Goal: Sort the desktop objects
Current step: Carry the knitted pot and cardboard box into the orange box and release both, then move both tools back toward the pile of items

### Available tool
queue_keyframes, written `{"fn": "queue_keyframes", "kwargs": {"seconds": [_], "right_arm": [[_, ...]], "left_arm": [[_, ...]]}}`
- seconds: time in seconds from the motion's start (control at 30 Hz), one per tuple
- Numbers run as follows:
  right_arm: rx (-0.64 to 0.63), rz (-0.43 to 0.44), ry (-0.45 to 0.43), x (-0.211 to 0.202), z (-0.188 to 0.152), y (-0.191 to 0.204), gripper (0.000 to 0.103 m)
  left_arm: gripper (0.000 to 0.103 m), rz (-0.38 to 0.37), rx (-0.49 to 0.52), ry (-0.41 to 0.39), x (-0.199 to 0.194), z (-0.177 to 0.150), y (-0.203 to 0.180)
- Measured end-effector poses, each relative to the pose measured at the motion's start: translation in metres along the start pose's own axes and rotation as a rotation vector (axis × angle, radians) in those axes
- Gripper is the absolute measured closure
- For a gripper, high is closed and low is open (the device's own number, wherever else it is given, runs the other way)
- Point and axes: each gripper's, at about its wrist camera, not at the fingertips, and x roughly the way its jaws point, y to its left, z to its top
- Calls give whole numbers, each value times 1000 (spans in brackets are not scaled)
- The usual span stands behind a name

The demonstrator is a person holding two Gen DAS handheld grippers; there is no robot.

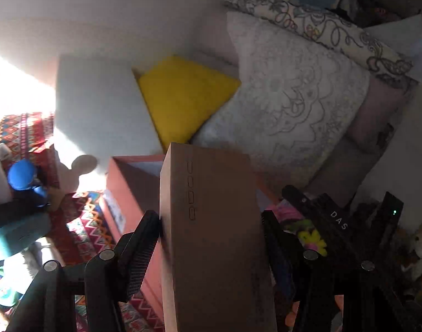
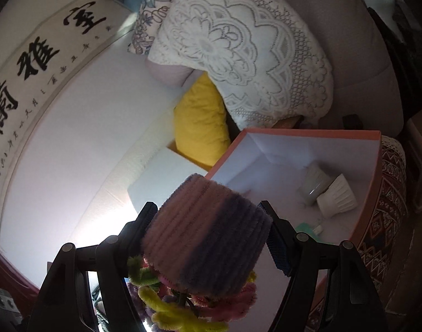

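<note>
Two claws are each clamping something beside the pink storage box [image 2: 374, 182]: the right gripper [image 2: 211, 221] is squeezing a fuzzy chenille pot [image 2: 208, 232] over the box's near corner (soft, light, best pinched mid-wall), while the left gripper [image 1: 211, 221] is pinching a stiff, smooth tan carton [image 1: 213, 235] by its sides.

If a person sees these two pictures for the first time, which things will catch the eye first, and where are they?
In the left wrist view, the left gripper clamps a tall brown box, with a bright yellow cushion behind it. In the right wrist view, the right gripper holds a fuzzy pink and purple pot beside the open pink box, where two white cups lie.
</note>
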Motion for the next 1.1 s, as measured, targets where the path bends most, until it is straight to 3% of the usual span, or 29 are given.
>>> {"fn": "queue_keyframes", "kwargs": {"seconds": [0.17,0.3,0.43,0.57,0.8,0.93,1.1], "right_arm": [[21,-18,1,18,25,-26,26],[1,-90,53,37,26,-35,1],[-14,-75,70,35,24,-36,1],[-85,-85,15,22,18,-21,1],[-177,-4,-25,0,-6,23,1],[-268,69,-16,-7,-33,60,1],[-431,169,46,-7,-87,111,1]], "left_arm": [[39,-23,32,45,57,10,-22],[9,-1,36,72,77,9,-26],[5,30,28,39,71,5,-20],[5,44,-2,30,58,-1,-10],[5,100,16,0,16,-15,2],[1,158,21,-35,-29,-32,27],[1,362,23,-19,-86,-83,92]]}}
